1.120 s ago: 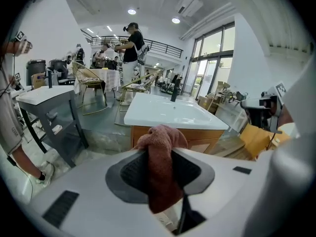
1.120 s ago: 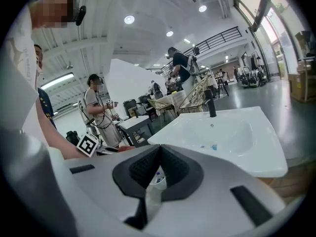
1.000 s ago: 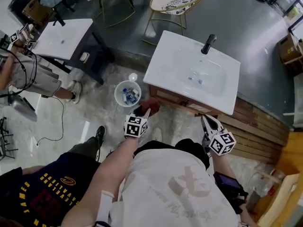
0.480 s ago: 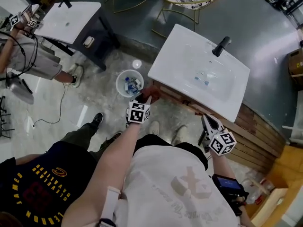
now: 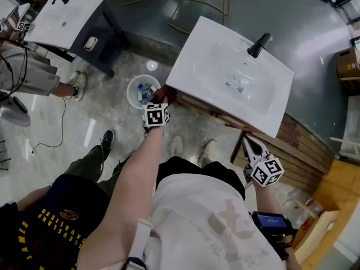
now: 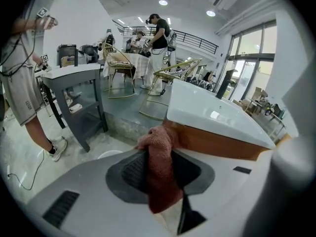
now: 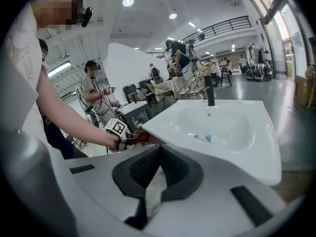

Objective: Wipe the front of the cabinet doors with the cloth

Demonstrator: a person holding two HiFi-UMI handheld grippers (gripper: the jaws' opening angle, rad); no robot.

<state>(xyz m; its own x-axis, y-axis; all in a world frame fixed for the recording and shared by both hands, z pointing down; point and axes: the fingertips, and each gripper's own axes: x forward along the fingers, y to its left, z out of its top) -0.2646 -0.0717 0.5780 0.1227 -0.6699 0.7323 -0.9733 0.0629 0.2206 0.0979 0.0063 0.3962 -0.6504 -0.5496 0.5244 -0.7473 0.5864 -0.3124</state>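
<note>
The only markings I can make out are the black-and-white square codes on the two cubes. The yellow print on the dark shirt of a bystander at lower left is too cut off for me to read, and the grey emblem on the operator's white shirt is just as faint. The operator's left arm is stretched straight ahead, and the left gripper is clenched on the reddish cloth. The cloth hangs down between the pads and bunches above them. It sits at the left corner of the wooden cabinet, just under the rim of the white basin. It seems to be pressed to the wood there, though from the head view I can't be sure of contact. The right arm is bent close to the body. The right gripper points up toward the cabinet front with its pads closed together at the tips and nothing between them. A black faucet stands at the back of the basin, and something small and blue lies in the bowl. A white bucket with oddments in it stands on the floor just left of the cloth. A second vanity stands well apart at upper left, with another person beside it.
</note>
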